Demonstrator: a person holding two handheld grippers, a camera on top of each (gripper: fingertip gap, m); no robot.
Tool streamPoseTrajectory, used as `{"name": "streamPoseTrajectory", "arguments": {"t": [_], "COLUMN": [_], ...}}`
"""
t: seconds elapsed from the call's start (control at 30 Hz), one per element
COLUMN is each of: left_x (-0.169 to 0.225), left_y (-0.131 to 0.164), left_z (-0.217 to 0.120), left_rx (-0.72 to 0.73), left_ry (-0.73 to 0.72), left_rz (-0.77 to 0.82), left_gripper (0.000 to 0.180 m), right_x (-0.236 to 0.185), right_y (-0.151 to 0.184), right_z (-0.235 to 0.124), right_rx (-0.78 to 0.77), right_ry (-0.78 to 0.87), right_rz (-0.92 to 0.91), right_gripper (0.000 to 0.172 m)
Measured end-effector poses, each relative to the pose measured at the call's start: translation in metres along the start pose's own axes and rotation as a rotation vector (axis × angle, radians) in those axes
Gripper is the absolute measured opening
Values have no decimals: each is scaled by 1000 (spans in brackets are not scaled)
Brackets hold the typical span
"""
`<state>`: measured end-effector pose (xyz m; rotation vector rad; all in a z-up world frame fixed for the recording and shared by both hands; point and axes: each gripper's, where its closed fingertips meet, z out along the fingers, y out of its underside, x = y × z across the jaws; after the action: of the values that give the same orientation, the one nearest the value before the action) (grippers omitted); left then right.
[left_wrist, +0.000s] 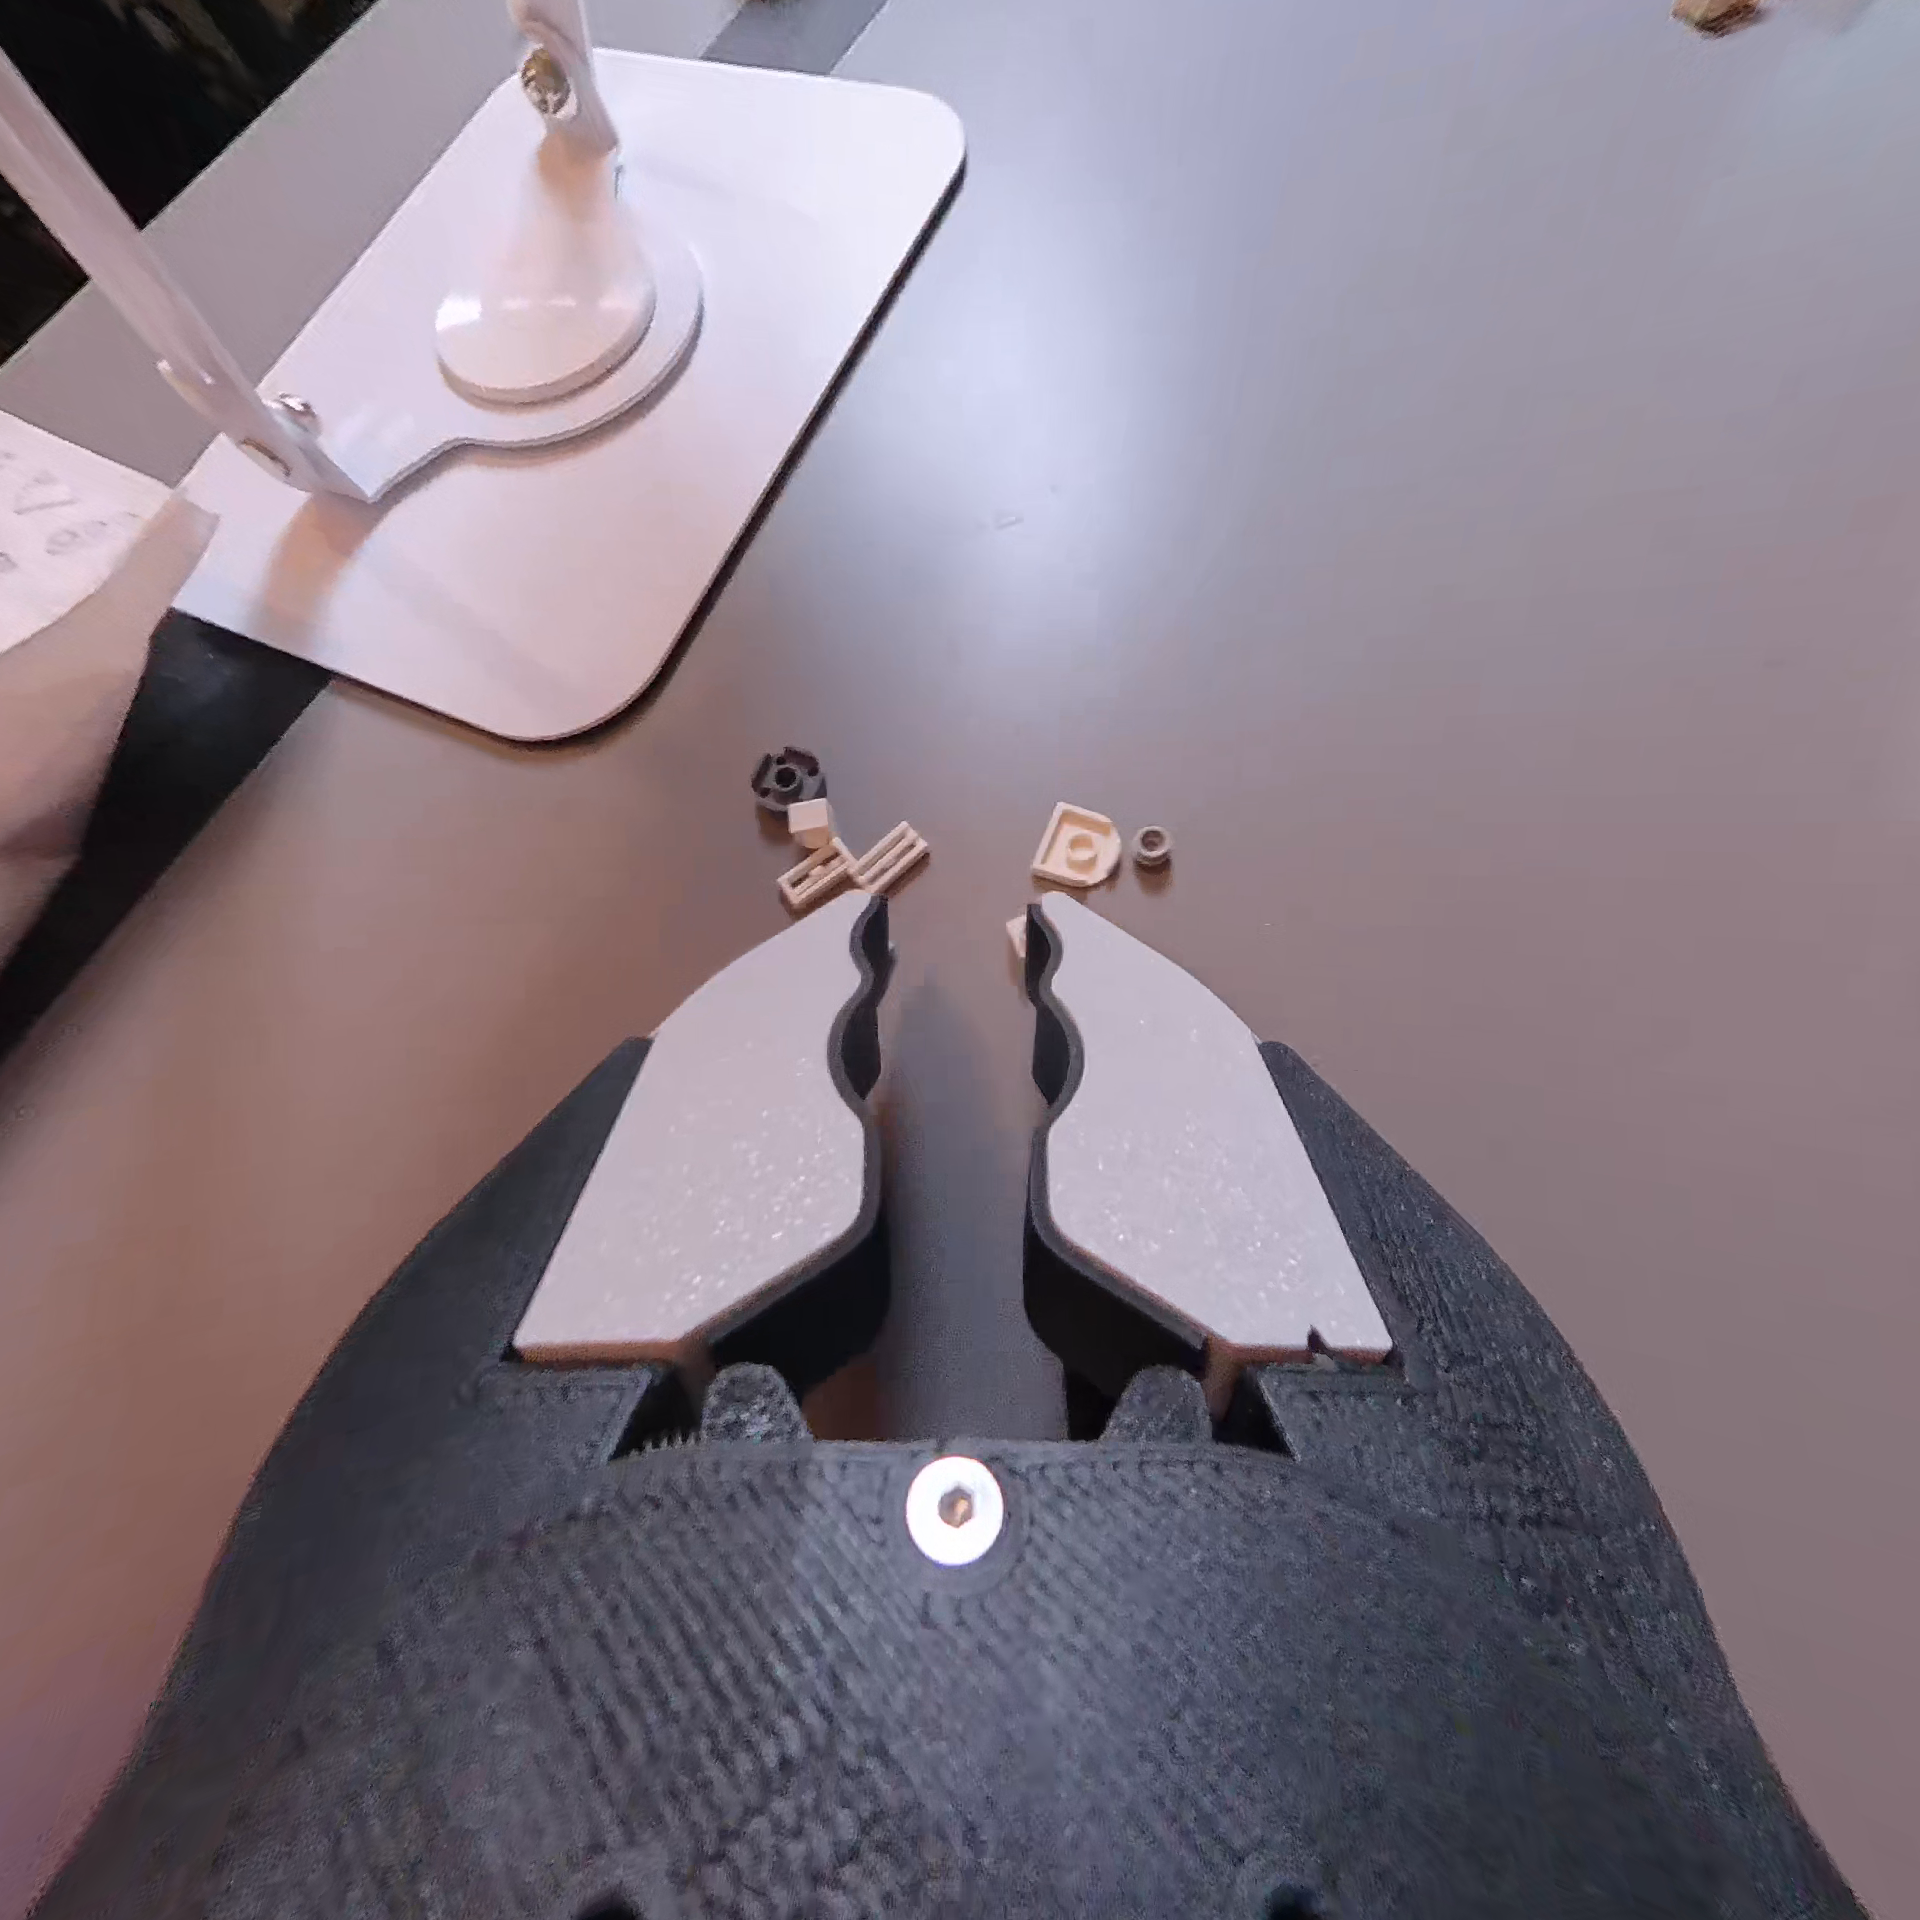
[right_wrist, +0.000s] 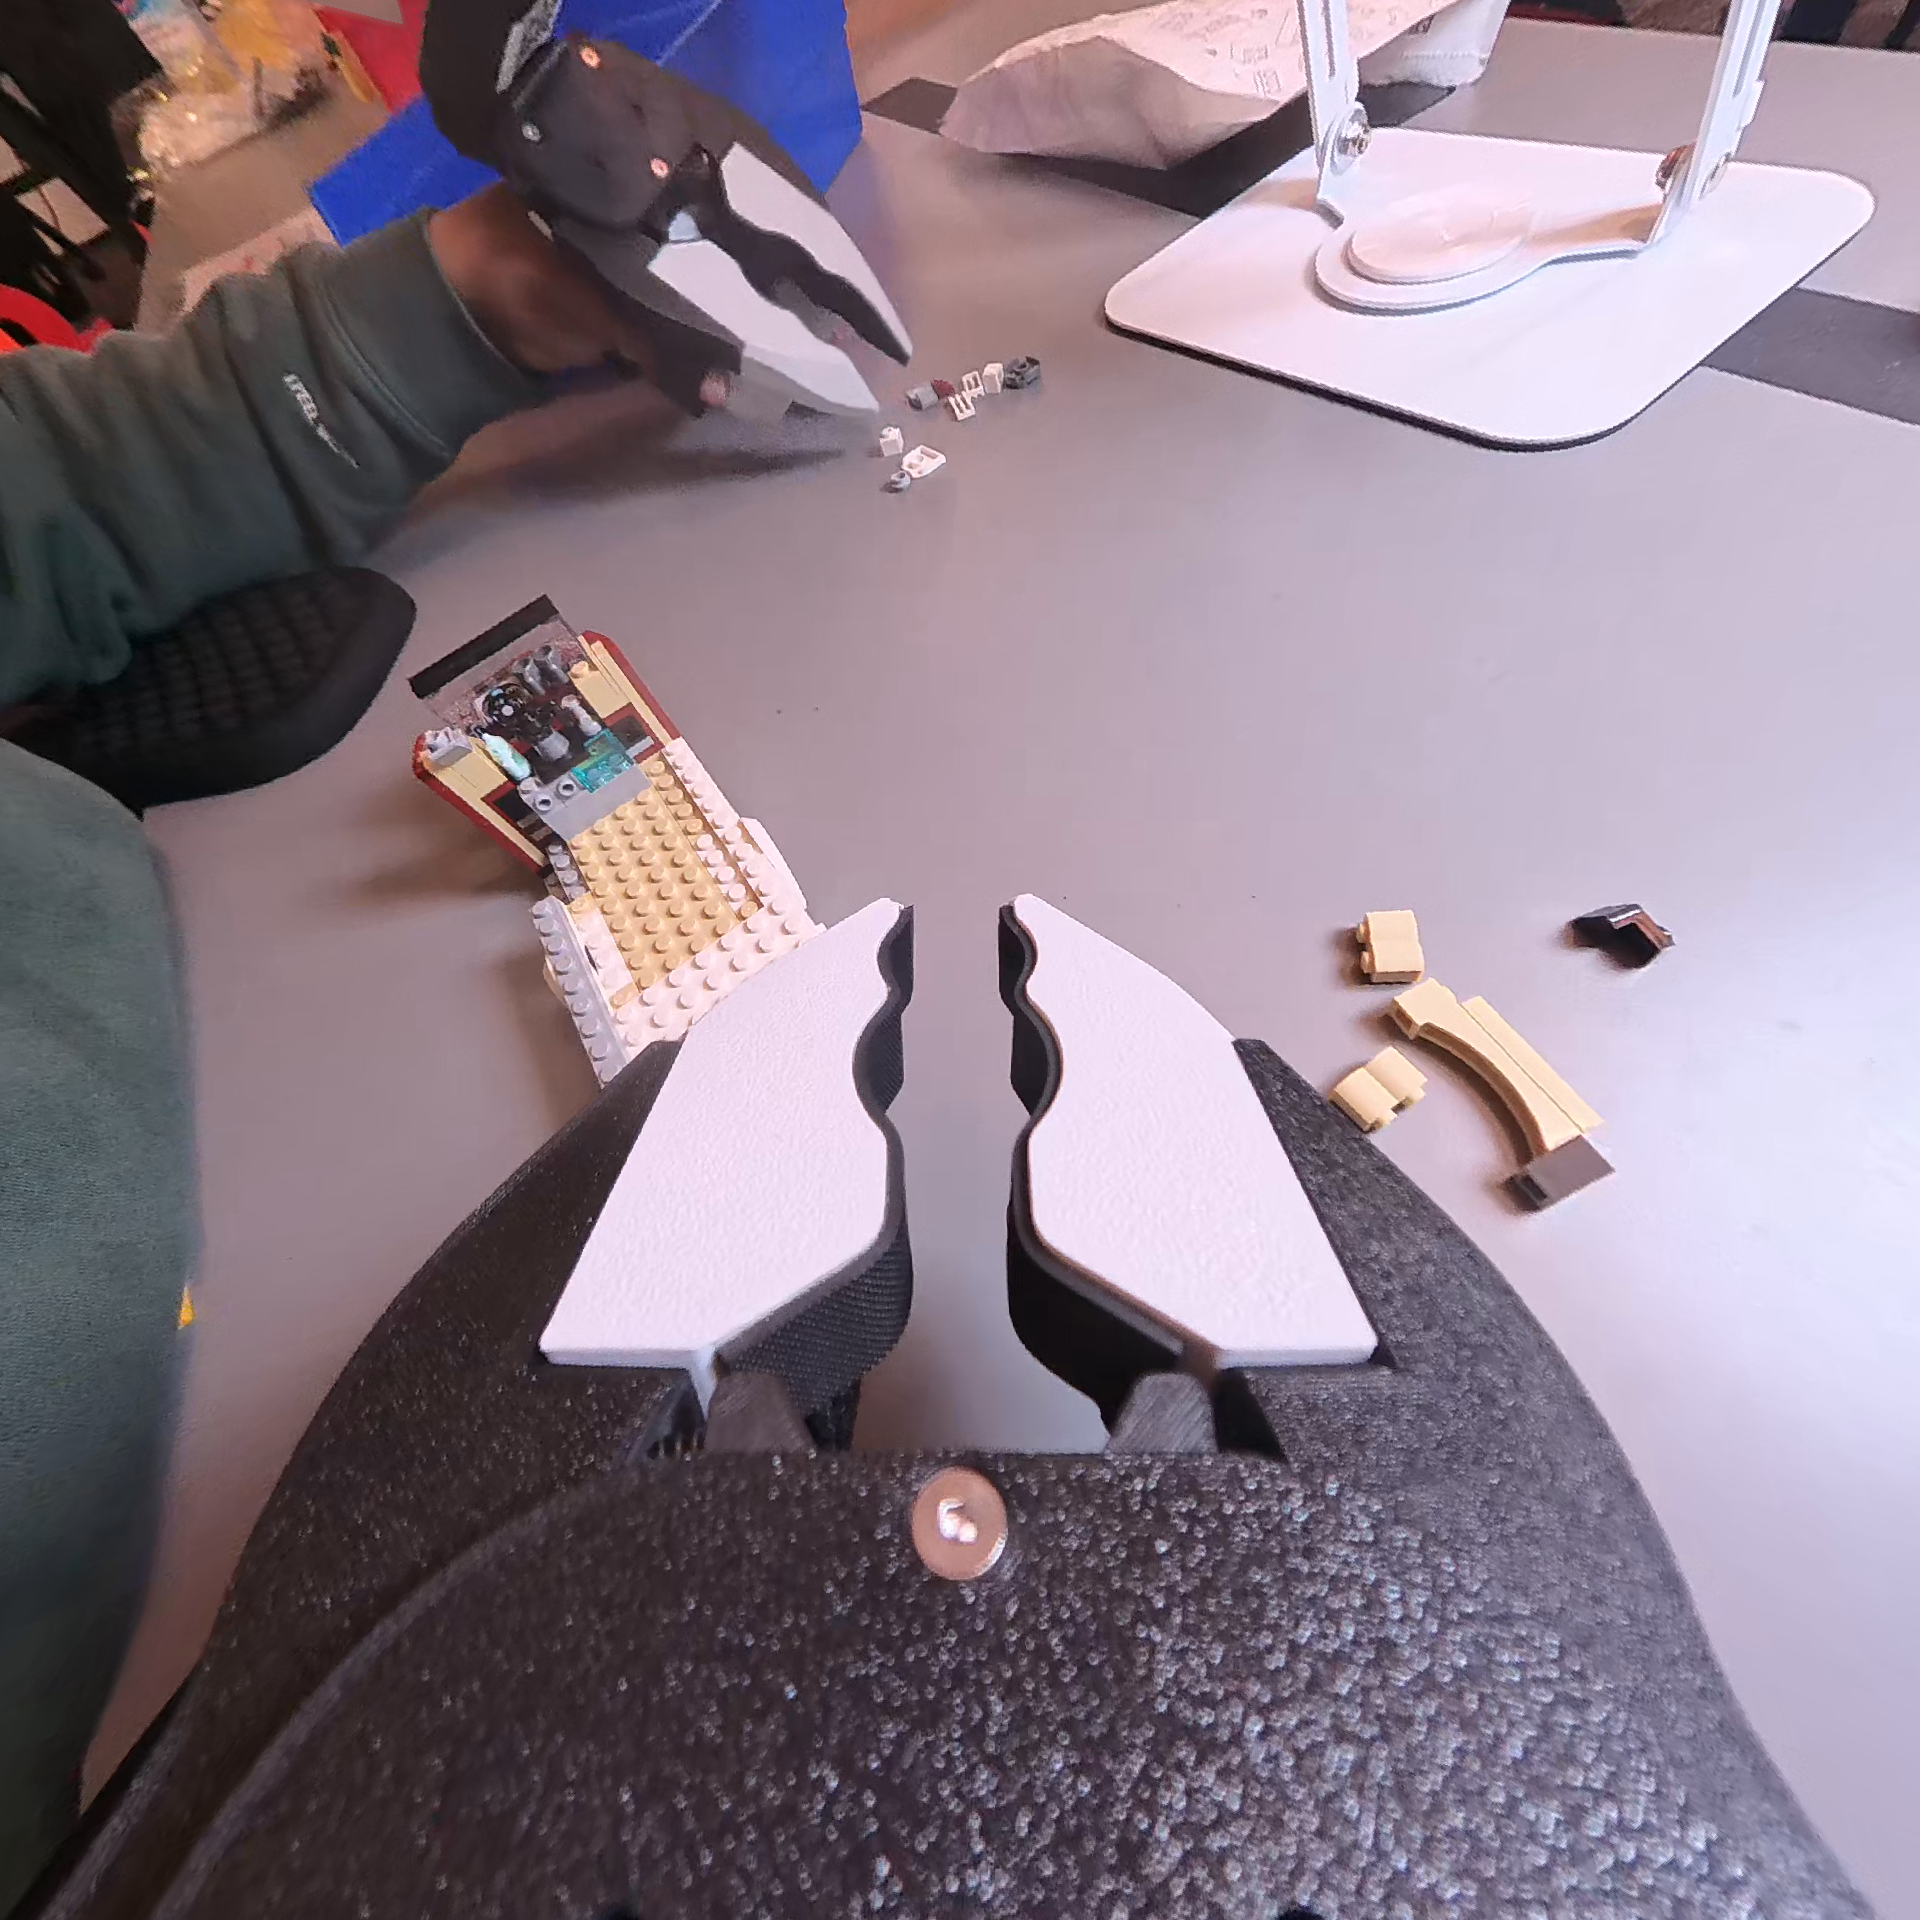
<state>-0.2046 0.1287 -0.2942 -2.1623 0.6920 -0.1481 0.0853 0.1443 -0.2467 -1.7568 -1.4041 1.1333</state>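
Observation:
My left gripper (left_wrist: 956, 914) is open, low over the table, with nothing between its pads. A small white piece (left_wrist: 1017, 935) lies on the table against the inner edge of its right fingertip, not gripped. Just ahead lie a dark round piece (left_wrist: 781, 779), a small white cube (left_wrist: 808, 818), two white grille tiles (left_wrist: 894, 854), a white rounded plate (left_wrist: 1075, 847) and a grey stud (left_wrist: 1153, 842). The right wrist view shows this gripper (right_wrist: 883, 384) open beside the same pieces (right_wrist: 920, 457). My right gripper (right_wrist: 956, 920) is open and empty, just right of a tan and white brick model (right_wrist: 644, 873).
A white stand base (left_wrist: 561, 416) sits far left of the small pieces; it also shows in the right wrist view (right_wrist: 1496, 291). Tan bricks (right_wrist: 1390, 945), a tan curved piece (right_wrist: 1496, 1081) and a dark piece (right_wrist: 1621, 930) lie right of my right gripper. A green sleeve (right_wrist: 208, 416) reaches in at left. The left gripper's tips are roughly 30 centimetres from the right gripper's. The small white cube (left_wrist: 808, 818) lies around 4 centimetres away from my left fingertips. Look for it in the right wrist view (right_wrist: 990, 374) too.

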Motion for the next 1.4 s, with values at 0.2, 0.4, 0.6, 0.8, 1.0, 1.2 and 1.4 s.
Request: {"name": "streamPoseTrajectory", "arguments": {"t": [0.2, 0.4, 0.6, 0.8, 1.0, 1.2, 1.4], "left_x": [0, 7, 36, 4, -11, 10, 76], "left_y": [7, -18, -8, 0, -14, -51, -60], "left_z": [10, 3, 24, 24, 9, -28, -78], "left_rx": [-53, 64, -18, -84, -1, 261, 372], "left_ry": [-42, -39, 60, -82, -165, -115, 151], "left_rz": [56, 85, 162, 154, 122, 63, -19], "left_gripper": [8, 18, 25, 9, 22, 26, 40], "right_x": [-1, 0, -1, 1, -1, 4, 2], "right_y": [0, 0, 2, 1, 1, -1, 7], "right_z": [2, 1, 3, 2, 2, -7, -20], "right_rx": [-4, 5, -3, 5, 4, 0, -10], "right_ry": [-6, -5, -11, -9, -11, 47, 91], "right_rz": [-2, 6, 0, 8, 2, -29, -63], "right_gripper": [16, 16, 16, 16, 16, 16, 21]}}
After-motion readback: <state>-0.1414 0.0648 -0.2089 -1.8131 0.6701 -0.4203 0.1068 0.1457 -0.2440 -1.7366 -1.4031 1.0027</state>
